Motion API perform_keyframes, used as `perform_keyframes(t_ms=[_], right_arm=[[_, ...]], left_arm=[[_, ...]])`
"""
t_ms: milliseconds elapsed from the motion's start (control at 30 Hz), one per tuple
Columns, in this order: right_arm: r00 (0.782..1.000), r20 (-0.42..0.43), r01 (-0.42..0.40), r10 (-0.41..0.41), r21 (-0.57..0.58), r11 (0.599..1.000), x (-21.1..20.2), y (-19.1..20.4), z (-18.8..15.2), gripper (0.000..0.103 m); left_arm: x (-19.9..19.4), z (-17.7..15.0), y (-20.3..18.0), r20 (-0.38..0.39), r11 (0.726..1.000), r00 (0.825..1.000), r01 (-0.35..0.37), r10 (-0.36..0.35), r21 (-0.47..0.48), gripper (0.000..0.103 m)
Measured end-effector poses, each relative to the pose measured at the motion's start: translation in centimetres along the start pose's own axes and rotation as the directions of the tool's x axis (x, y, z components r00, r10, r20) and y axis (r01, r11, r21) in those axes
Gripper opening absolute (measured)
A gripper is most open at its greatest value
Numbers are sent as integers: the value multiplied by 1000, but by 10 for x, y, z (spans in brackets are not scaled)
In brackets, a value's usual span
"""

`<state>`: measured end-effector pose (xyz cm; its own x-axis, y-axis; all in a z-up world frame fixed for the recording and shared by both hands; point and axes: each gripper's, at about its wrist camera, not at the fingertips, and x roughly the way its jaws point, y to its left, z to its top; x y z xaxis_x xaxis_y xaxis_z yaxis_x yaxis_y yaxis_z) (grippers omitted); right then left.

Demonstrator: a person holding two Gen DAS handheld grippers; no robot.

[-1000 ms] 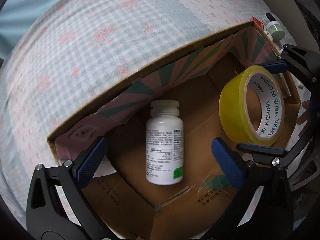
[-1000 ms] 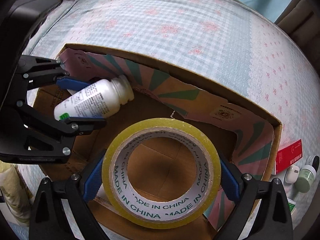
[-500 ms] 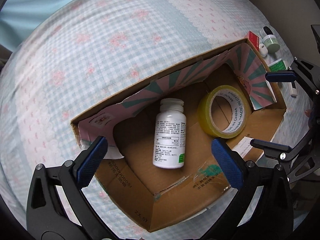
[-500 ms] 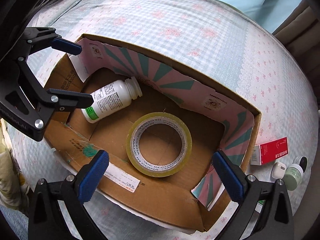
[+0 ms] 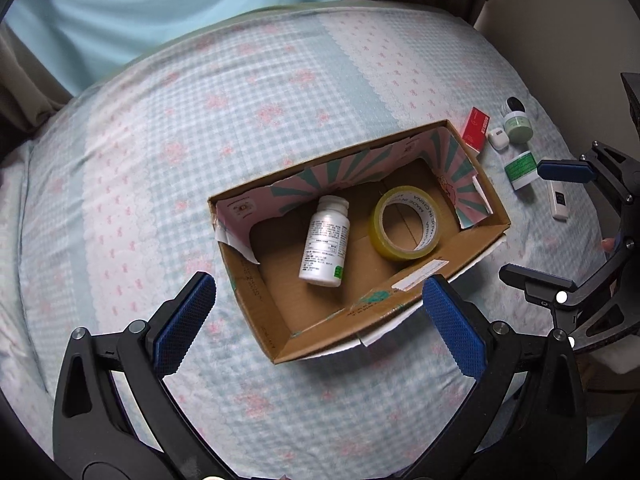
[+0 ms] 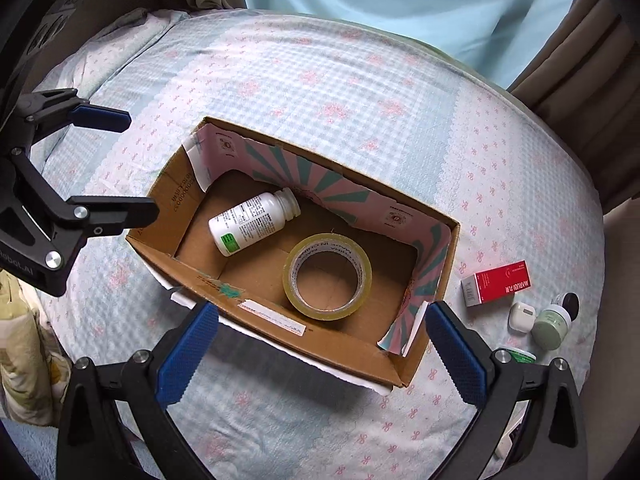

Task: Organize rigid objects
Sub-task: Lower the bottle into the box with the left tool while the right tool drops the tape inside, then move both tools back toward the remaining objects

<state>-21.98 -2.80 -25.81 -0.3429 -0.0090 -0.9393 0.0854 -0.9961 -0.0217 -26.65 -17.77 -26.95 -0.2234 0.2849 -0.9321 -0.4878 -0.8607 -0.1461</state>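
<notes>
An open cardboard box (image 5: 340,322) (image 6: 320,346) lies on a checked bedspread. Inside it a white pill bottle (image 5: 324,244) (image 6: 252,224) lies on its side, and a yellow tape roll (image 5: 378,234) (image 6: 292,292) lies flat beside it. My left gripper (image 5: 318,300) hovers open well above the box's near wall, holding nothing. My right gripper (image 6: 322,320) is open too, also raised over the near wall and empty. Each gripper appears at the edge of the other's view, the right gripper (image 5: 548,226) and the left gripper (image 6: 116,162), both clear of the box.
Right of the box lie a red carton (image 6: 498,282), a white earbud case (image 6: 521,316), a green jar (image 6: 552,326), a green-and-white tube (image 5: 520,170) and a white stick (image 5: 558,200). Curtains and a pale blue wall stand behind the bed.
My right gripper opened and let go of the tape roll, which now lies flat in the box. Both grippers have pulled up and back from the box.
</notes>
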Motion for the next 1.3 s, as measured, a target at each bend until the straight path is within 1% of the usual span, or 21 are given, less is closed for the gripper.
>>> perform_keyframes(t_ms=[67,133,267,400,500,600,700,833,900,933,1033,1167,1300], right_arm=[[1000,20,7,-8,53,999,-20,-3,-8,103],[998,51,16,-21,109,994,-38,-7,-16,103],[994,104,22,-46,215,976,-72,-21,-38,103],[989,114,56,-93,292,955,-97,-41,-62,103],[987,118,62,-111,361,930,-114,-64,-81,103],[985,121,55,-119,436,898,-126,-92,-100,103],[983,123,59,-137,493,868,-135,-122,-116,103],[984,111,54,-141,565,823,-135,-163,-138,103],[985,110,42,-135,603,797,-133,-182,-150,103],[985,110,37,-134,620,783,-132,-191,-155,103],[986,104,27,-127,661,750,-127,-215,-166,103],[988,103,8,-115,708,707,-119,-248,-173,103],[990,102,-14,-96,753,658,-106,-282,-172,103]], left_arm=[[-16,-8,-5,12,1000,1000,-13,13,-23,103],[-31,-15,-11,25,998,999,-39,40,-48,103],[-59,-23,-29,83,994,995,-40,49,-103,103],[-81,-23,-59,135,991,984,-102,114,-88,103],[-92,-20,-83,163,991,979,-106,119,-84,103],[-94,-13,-108,168,991,979,-102,117,-92,103],[-91,-2,-138,180,995,981,-65,78,-76,103],[-80,17,-180,187,999,981,-47,46,2,103],[-73,29,-199,188,998,981,-54,47,34,103],[-69,36,-207,175,998,984,-52,43,47,103],[-49,58,-229,104,997,995,-12,5,71,103],[-23,85,-254,68,995,997,16,-23,101,103],[9,113,-276,27,986,999,18,-23,163,103]])
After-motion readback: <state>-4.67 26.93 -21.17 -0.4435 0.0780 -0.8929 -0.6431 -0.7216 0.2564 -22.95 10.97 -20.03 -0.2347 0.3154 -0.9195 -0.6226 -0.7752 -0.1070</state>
